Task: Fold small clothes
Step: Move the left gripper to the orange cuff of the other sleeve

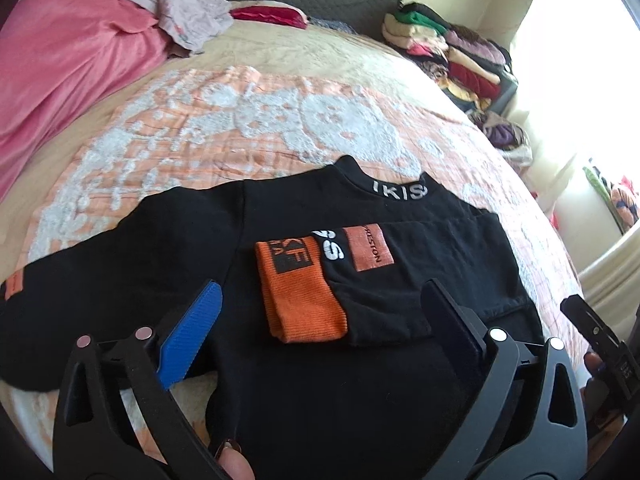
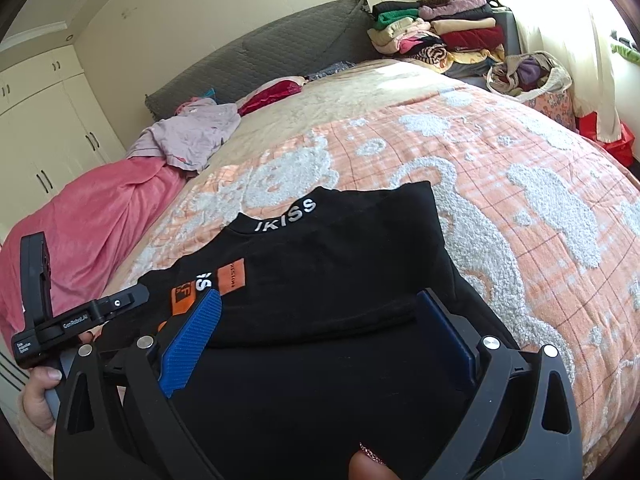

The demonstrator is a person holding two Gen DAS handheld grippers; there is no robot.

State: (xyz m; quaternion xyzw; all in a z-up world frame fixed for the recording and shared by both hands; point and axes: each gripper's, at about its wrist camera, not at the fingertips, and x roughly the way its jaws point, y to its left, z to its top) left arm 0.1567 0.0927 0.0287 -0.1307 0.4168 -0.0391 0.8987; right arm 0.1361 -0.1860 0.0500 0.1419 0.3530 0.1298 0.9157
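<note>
bed (image 1: 280, 128): orange-and-white fleecy cover, carries everything; grey headboard cushion (image 2: 288, 52) at the far end
pink blanket (image 1: 60, 72): bunched along the bed's far-left side, a crumpled lilac garment (image 2: 192, 136) lying on its end
folded pile (image 2: 440, 32): stacked clothes in green, cream, red and purple at the bed's far-right corner, near the window
black sweatshirt (image 1: 320, 380): near edge of the bed, spread flat, collar away from the cameras with white "IKISS" lettering. Right sleeve folded across the chest, its orange ribbed cuff (image 1: 300, 292) resting mid-chest beside an orange patch. Left sleeve out flat to the side, small orange tag near its cuff
fabric bag (image 2: 528, 76): open-topped, beside the folded pile, holds loose purple and pale clothes
left hand-held gripper (image 1: 316, 332): jaws spread wide, nothing between the blue pads, hovering over the sweatshirt's lower chest, not touching it
right hand-held gripper (image 2: 320, 332): jaws spread wide, empty, above the sweatshirt's folded right side
hand (image 2: 40, 392): wraps the left unit's handle, seen in the right wrist view
</note>
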